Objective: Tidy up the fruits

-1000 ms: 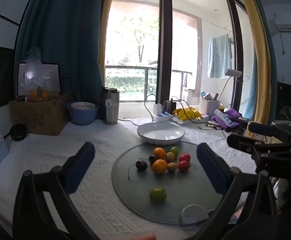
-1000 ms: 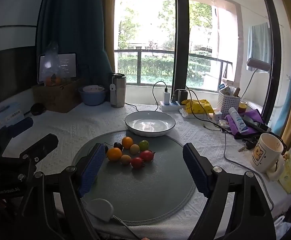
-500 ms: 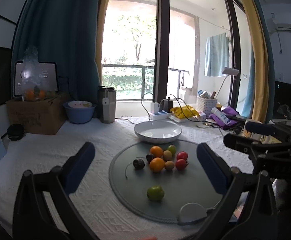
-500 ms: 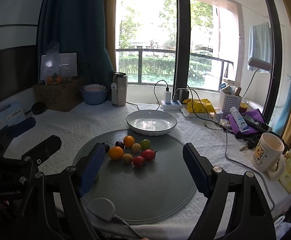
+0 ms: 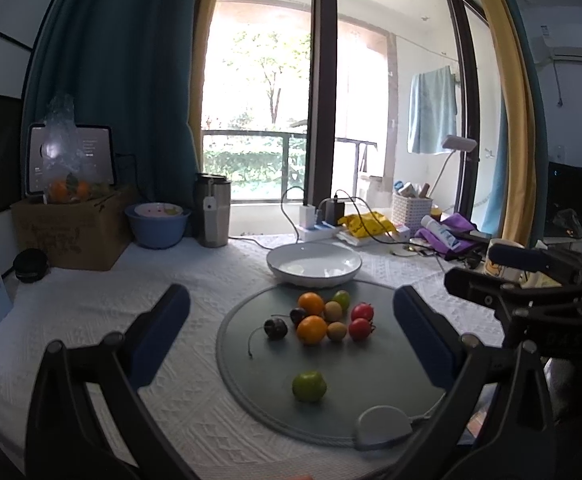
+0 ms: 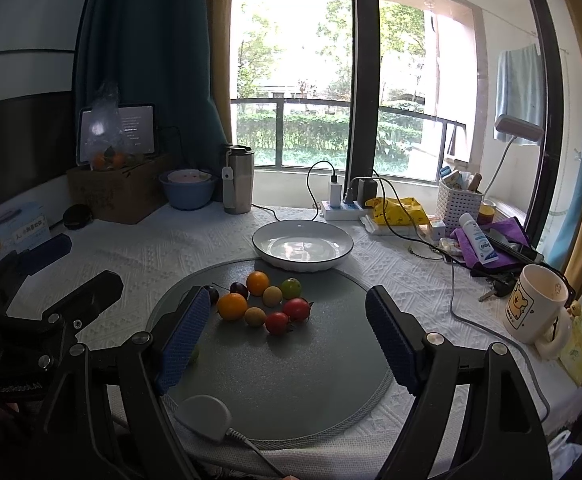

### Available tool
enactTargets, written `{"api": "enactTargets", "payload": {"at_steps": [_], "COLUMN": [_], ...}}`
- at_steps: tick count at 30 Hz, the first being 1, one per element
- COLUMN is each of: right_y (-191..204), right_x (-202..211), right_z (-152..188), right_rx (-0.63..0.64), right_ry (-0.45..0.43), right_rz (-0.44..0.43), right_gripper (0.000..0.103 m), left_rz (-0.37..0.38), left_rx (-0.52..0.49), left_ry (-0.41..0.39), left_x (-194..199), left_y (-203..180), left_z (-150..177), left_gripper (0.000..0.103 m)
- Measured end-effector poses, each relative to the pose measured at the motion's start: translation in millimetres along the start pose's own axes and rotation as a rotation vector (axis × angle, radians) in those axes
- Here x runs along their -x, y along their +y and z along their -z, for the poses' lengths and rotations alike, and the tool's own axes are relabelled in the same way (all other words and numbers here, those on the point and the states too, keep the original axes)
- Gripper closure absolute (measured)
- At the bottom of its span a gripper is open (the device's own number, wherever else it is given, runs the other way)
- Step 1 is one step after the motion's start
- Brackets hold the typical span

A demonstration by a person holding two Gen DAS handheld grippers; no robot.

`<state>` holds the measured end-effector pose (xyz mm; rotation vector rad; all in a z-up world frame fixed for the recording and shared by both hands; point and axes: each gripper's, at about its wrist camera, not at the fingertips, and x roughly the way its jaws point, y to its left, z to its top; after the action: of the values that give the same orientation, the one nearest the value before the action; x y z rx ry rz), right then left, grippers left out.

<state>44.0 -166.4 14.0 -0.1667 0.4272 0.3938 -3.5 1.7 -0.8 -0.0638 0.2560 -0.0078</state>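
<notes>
Fruit sits in a loose cluster on the round grey-green mat (image 6: 291,360): 2 oranges (image 6: 232,306), 2 red cherry tomatoes (image 6: 277,322), 2 small tan round fruits (image 6: 255,316), 2 dark cherries (image 5: 275,328) and a green fruit (image 6: 291,287) at the far edge. 1 more green tomato-like fruit (image 5: 309,386) lies alone nearer the front of the mat, well apart from the rest. Just beyond the mat stands the empty white shallow bowl with a dark rim (image 6: 302,245), which is probably where the fruit should go.

Neither tool carries anything. The left gripper (image 5: 291,336) hovers above the table with its blue-padded jaws spread wide, framing the cluster and the lone green fruit. The right gripper (image 6: 285,338) is likewise spread wide and empty over the mat, the fruit lying between and beyond its fingers. Both look poised to choose a first piece.

Nothing blocks the way from mat to bowl. A white cabled puck (image 6: 204,417) rests on the mat's near edge. A steel tumbler (image 6: 238,178), blue basin (image 6: 187,190), cardboard box (image 6: 119,192), power strip (image 6: 341,210) and cartoon mug (image 6: 535,306) stand around the white tablecloth (image 6: 151,248), all away from the fruit.
</notes>
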Motion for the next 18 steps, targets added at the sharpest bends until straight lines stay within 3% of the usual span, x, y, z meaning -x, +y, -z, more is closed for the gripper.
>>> {"api": "enactTargets", "payload": {"at_steps": [18], "right_y": [0.1], "right_x": [0.0], "right_z": [0.1], "right_rx": [0.000], "right_ry": [-0.002], "right_rz": [0.000], "right_gripper": [0.020], "left_rz": [0.011], "left_rx": [0.001], "left_ry": [-0.001], "left_x": [1.1], "left_y": [-1.2], "left_z": [0.6], "left_gripper": [0.000]}}
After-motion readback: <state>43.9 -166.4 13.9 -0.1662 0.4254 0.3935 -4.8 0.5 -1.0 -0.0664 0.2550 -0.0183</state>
